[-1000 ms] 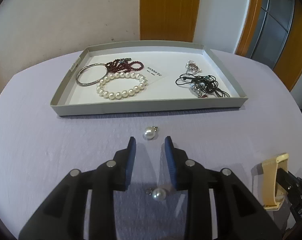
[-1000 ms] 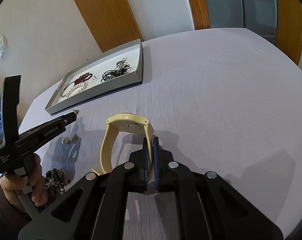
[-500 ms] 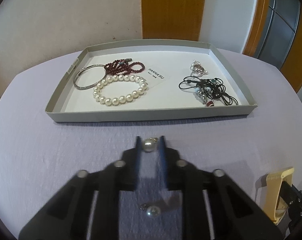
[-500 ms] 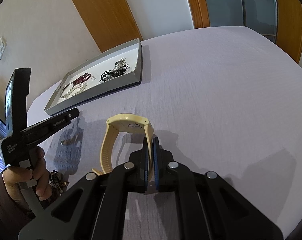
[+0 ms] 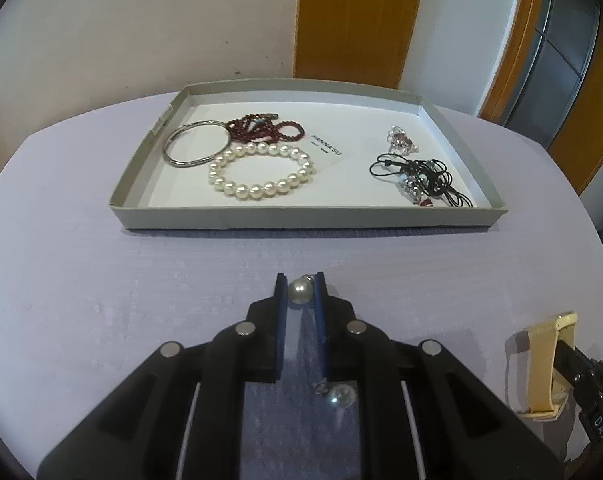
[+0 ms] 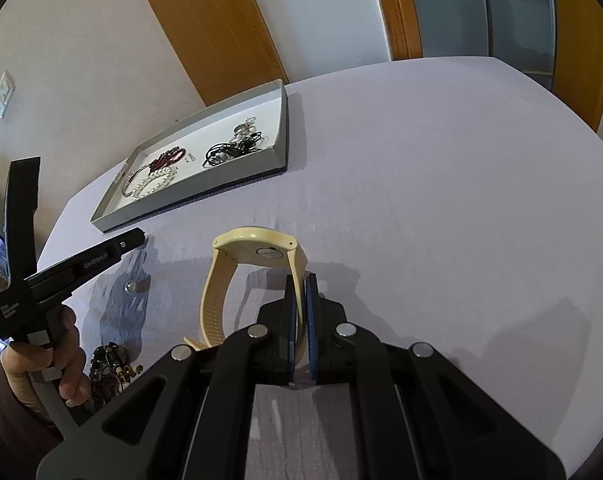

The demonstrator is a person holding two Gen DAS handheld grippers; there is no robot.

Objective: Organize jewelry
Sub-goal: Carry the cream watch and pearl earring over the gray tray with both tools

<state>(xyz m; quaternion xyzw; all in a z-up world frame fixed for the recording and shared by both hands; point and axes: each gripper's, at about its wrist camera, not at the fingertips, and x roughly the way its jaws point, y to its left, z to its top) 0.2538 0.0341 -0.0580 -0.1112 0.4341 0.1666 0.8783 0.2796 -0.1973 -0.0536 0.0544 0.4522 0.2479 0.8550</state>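
Note:
My left gripper [image 5: 300, 292] is shut on a pearl earring [image 5: 300, 290] and holds it just above the table, in front of the grey tray [image 5: 301, 218]. A second pearl earring [image 5: 339, 395] lies on the table under the gripper; it also shows in the right wrist view [image 6: 130, 287]. The tray holds a pearl bracelet [image 5: 261, 176], a silver bangle [image 5: 195, 148], dark red beads [image 5: 267, 128], a black cord necklace [image 5: 421, 178] and a small silver piece [image 5: 399, 140]. My right gripper [image 6: 300, 292] is shut on the strap of a cream watch [image 6: 257, 252], which also shows in the left wrist view [image 5: 547, 364].
A heap of dark beaded jewelry [image 6: 111, 368] lies on the lilac table [image 6: 421, 184] near the person's left hand. The tray [image 6: 189, 196] stands at the far left in the right wrist view. Wall and wooden door panels stand behind the table.
My left gripper moved forward over the front pearl earring, closed on it and lifted it slightly. The right gripper with the watch has stayed still.

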